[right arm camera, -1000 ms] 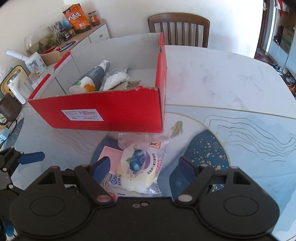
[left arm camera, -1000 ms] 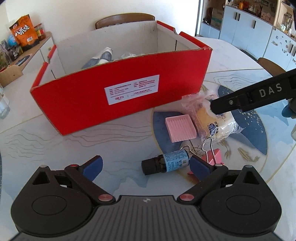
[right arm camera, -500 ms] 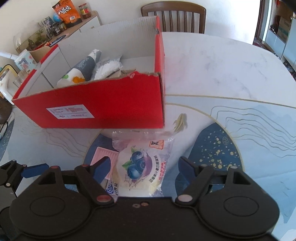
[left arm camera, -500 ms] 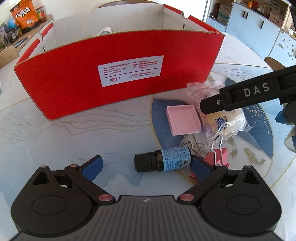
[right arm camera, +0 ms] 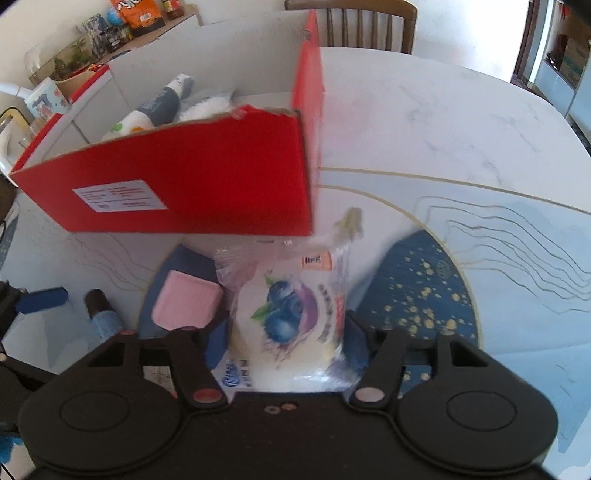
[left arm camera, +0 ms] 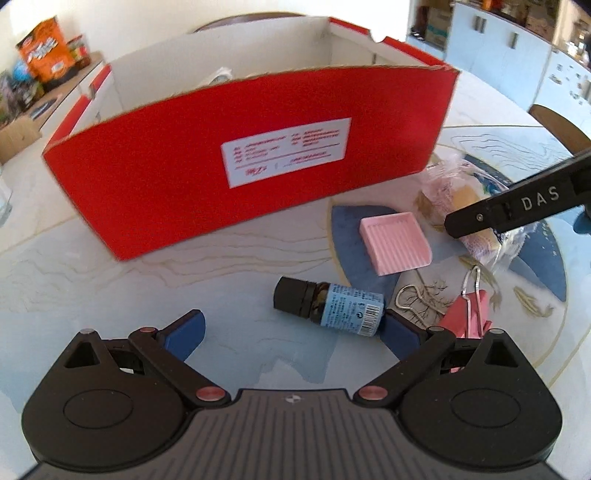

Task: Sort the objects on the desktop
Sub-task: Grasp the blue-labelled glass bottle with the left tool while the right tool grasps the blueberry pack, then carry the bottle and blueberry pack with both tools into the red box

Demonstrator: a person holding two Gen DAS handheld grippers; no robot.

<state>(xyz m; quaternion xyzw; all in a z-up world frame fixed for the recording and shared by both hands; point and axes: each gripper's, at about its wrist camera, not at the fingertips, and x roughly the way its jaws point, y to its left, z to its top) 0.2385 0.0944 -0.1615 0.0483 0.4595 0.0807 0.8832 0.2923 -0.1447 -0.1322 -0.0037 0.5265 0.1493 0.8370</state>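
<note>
Snack bag (right arm camera: 291, 325), the blueberry one in clear plastic, sits right between the right gripper (right arm camera: 286, 341) fingers, and both blue pads are pressed up against its sides, so it's pinched on the bag. It's on the table (right arm camera: 424, 122) just in front of the red box (right arm camera: 192, 192), close to its right corner. The frame's kinda blurry tbh.

Left gripper (left arm camera: 291, 328) is spread wide with nothing between the fingers. The little brown bottle (left arm camera: 328, 305) with the black cap and blue label lies on its side just ahead of it, its bottom end touching or nearly touching the right pad (left arm camera: 400, 332); can't tell which. A pink binder clip (left arm camera: 467, 314) with silver wire handles is just right of the bottle, partly hidden behind that finger.

A bit further out there's a pink ridged square tray (left arm camera: 396, 243) lying on a blue patch of the tabletop pattern, just beside the bag.

Past all that the box stands open-topped with a white label on its near wall. Inside, at the left end, there's a grey and white pouch (right arm camera: 155, 107) and something white and fluffy (right arm camera: 207, 107) next to it.

A wooden chair (right arm camera: 354, 22) is behind the table.
</note>
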